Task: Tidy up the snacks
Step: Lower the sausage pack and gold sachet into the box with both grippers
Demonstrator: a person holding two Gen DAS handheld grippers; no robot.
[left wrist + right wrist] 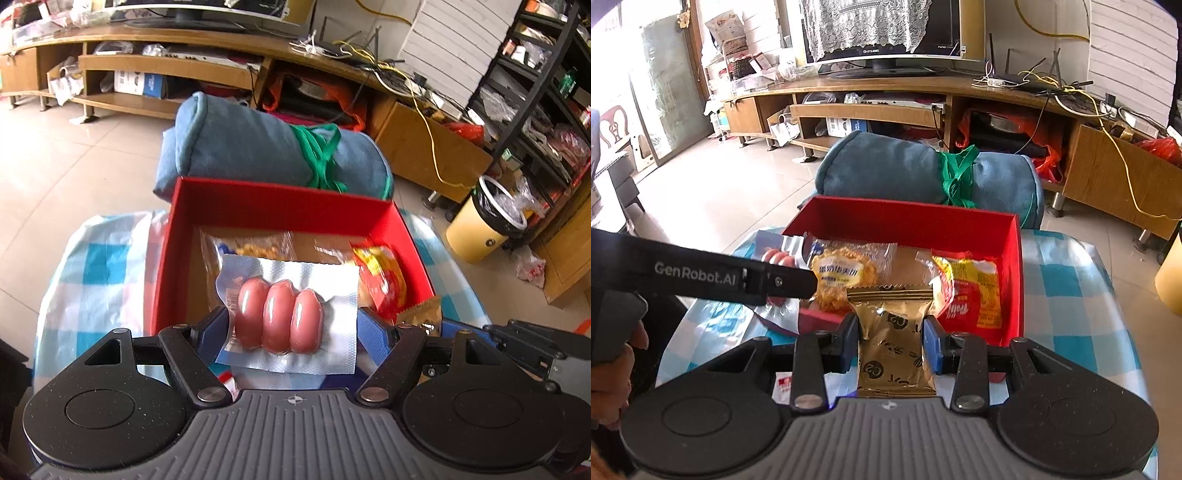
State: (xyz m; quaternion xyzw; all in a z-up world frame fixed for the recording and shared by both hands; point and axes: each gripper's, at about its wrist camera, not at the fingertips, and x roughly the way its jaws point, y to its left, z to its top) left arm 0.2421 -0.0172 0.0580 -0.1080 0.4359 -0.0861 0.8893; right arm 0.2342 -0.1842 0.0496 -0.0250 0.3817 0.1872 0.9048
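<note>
Sausage pack (286,314), three pink sausages in one clear-and-white wrapper, pinched in left gripper (291,326) above near edge of red box (280,203). Gold sachet (892,339), one, clamped between fingers of right gripper (891,341) at near rim of same box. Inside box: one round cake packet (846,275), one red-and-yellow packet (971,295). Box on blue-checked cloth (1067,288); one rolled blue blanket (886,166) behind.

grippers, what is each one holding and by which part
Left gripper holds the sausage pack by its side edges; right gripper holds the gold packet by its side edges.
</note>
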